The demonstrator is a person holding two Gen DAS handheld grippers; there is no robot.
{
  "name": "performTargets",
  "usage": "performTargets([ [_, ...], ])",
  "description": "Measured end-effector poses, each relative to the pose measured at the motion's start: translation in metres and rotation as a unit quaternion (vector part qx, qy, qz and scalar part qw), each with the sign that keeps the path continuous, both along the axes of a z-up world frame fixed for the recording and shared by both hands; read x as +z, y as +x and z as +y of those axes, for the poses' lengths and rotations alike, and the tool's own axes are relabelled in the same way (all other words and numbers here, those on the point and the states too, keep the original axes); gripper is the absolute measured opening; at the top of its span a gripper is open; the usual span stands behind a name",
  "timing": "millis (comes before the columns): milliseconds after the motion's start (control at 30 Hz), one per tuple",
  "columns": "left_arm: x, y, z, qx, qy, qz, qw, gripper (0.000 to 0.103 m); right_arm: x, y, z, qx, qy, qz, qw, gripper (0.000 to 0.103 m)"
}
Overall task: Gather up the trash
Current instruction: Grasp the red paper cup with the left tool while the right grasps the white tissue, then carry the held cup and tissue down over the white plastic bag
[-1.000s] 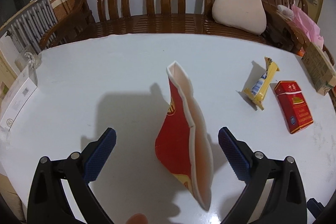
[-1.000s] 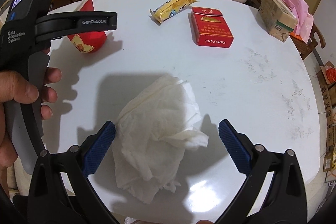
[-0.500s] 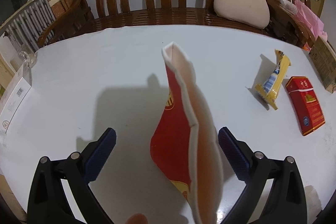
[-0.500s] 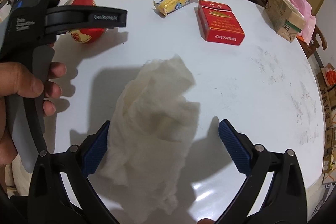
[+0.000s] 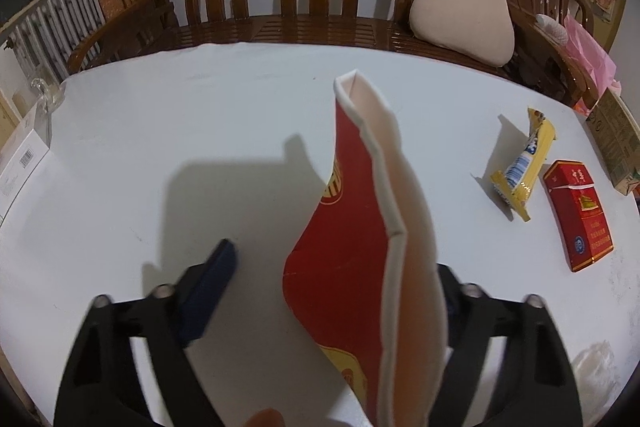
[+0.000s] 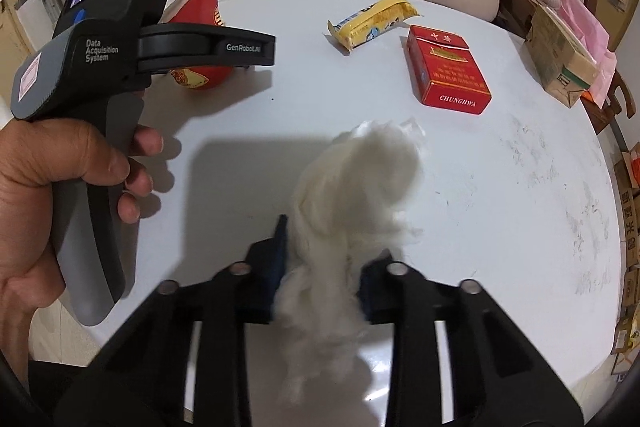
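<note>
Right wrist shows our right gripper just closed on tissue, while our left gripper, closing, half-open around the cup, could crush it.

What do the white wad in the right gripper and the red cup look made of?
White wad: soft tissue paper, matte, crumpled and fraying at its edges. Red cup: thin coated paper, apparently, with printed outside, plain pale inside, rolled rim, squashed nearly flat.
</note>
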State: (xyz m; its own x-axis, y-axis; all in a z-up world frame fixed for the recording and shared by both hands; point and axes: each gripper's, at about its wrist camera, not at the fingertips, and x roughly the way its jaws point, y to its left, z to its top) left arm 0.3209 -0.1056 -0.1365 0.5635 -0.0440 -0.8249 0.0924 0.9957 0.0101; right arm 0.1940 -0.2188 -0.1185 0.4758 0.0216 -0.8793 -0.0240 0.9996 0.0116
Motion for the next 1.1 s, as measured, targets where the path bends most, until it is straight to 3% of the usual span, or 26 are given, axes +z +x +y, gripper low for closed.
performTargets([
  [200,0.003,-0.003,0.002,0.003,-0.005,-0.005,1.0000,0.052,0.000,0.000,-0.003,-0.002,0.000,-0.003,1.000,0.010],
  [567,0.014,-0.015,0.005,0.005,-0.024,-0.009,0.9997,0.051,0.007,-0.006,-0.012,-0.002,0.013,-0.011,1.000,0.007],
  [1100,0.080,-0.081,-0.001,-0.020,-0.021,-0.060,0.9978,0.051,0.069,-0.055,-0.023,0.002,0.028,-0.070,0.997,0.007],
])
